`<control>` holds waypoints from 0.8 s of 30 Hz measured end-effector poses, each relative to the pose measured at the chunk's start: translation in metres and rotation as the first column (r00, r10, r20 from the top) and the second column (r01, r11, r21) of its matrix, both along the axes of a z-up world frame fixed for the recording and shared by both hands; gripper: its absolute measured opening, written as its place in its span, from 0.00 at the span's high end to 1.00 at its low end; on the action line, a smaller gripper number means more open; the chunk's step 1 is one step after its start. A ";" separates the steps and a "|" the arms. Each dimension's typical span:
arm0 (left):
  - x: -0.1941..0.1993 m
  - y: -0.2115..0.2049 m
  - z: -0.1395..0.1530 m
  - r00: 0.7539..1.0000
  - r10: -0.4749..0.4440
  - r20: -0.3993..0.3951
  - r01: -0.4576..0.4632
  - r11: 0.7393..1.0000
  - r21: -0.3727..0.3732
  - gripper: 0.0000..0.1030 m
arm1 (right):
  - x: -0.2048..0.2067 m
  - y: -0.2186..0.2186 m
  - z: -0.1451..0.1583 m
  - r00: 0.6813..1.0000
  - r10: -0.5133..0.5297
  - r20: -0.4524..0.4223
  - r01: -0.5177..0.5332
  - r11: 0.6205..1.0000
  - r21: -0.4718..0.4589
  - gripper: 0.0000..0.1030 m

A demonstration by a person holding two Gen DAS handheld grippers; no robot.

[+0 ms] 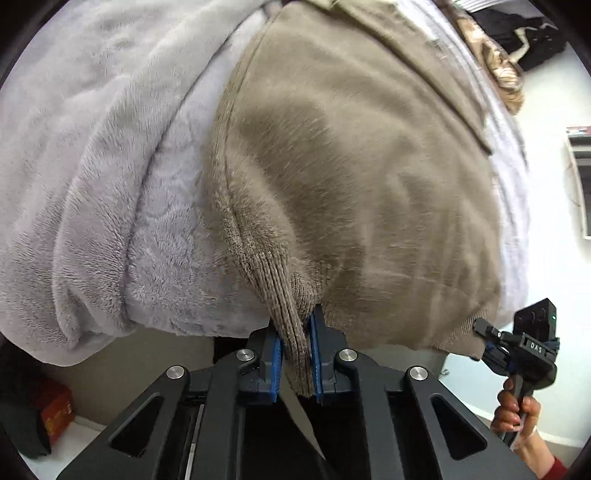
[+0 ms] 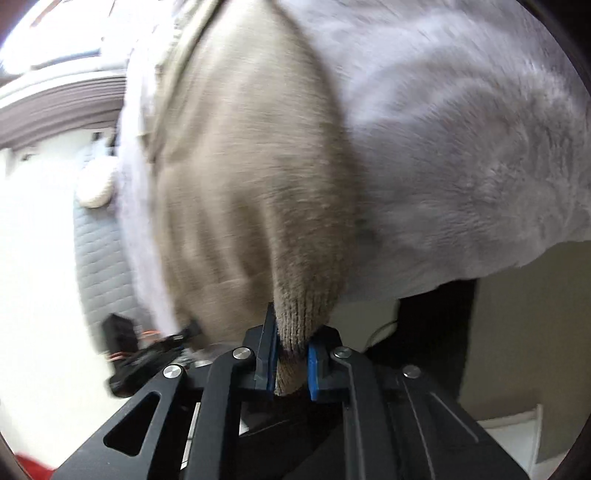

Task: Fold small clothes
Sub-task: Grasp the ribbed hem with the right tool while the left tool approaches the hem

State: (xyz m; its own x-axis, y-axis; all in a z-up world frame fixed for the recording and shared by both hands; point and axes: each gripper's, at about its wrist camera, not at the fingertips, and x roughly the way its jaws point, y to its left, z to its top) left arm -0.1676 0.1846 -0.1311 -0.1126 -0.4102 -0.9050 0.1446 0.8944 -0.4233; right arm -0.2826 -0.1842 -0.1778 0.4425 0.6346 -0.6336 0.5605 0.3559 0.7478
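A tan knit sweater [image 1: 351, 177] lies spread on a pale grey fleece blanket [image 1: 103, 166]. My left gripper [image 1: 295, 332] is shut on the ribbed hem at the sweater's near left corner, blue pads pressing the bunched knit. At the right edge of the left wrist view, the right gripper [image 1: 489, 341] bites the hem's other corner, a hand [image 1: 517, 410] around its handle. In the right wrist view my right gripper [image 2: 291, 350] is shut on the ribbed hem of the sweater [image 2: 251, 177], which stretches away over the blanket [image 2: 461, 147]. The left gripper [image 2: 184, 334] shows there as a dark blur at the hem's left.
The blanket hangs over the near edge of a raised surface, with dark space below [image 2: 436, 317]. A red box [image 1: 55, 410] sits low on the left. Dark clothes [image 1: 524, 33] lie at the far right. A quilted grey panel [image 2: 99, 258] and a white pom-pom [image 2: 94, 184] lie left.
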 end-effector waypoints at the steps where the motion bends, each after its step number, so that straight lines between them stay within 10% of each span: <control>1: 0.001 0.002 0.008 1.000 0.007 0.004 -0.006 1.000 -0.026 0.86 | 0.002 0.000 0.008 1.000 -0.007 0.029 0.006 1.000 0.023 0.87; 9: 0.071 -0.020 0.059 0.988 0.068 0.140 -0.049 0.990 -0.133 0.86 | 0.063 -0.028 0.067 0.968 -0.081 0.239 0.057 0.993 0.107 0.88; 16: 0.145 -0.064 0.059 0.966 0.080 0.247 -0.076 0.997 -0.028 0.86 | 0.151 -0.064 0.049 0.980 -0.109 0.169 0.097 0.992 0.078 0.88; 17: 0.155 -0.070 0.060 0.962 0.068 0.264 -0.072 0.997 0.005 0.81 | 0.161 -0.070 0.045 0.982 -0.121 0.148 0.111 0.991 0.073 0.87; 20: 0.168 -0.069 0.065 0.951 0.059 0.303 -0.089 0.992 0.088 0.16 | 0.181 -0.083 0.034 0.988 -0.126 0.085 0.122 0.991 0.057 0.84; 24: 0.177 -0.073 0.070 0.944 0.004 0.329 -0.054 0.988 0.142 0.14 | 0.197 -0.091 0.028 0.999 -0.047 0.008 0.047 0.999 0.009 0.82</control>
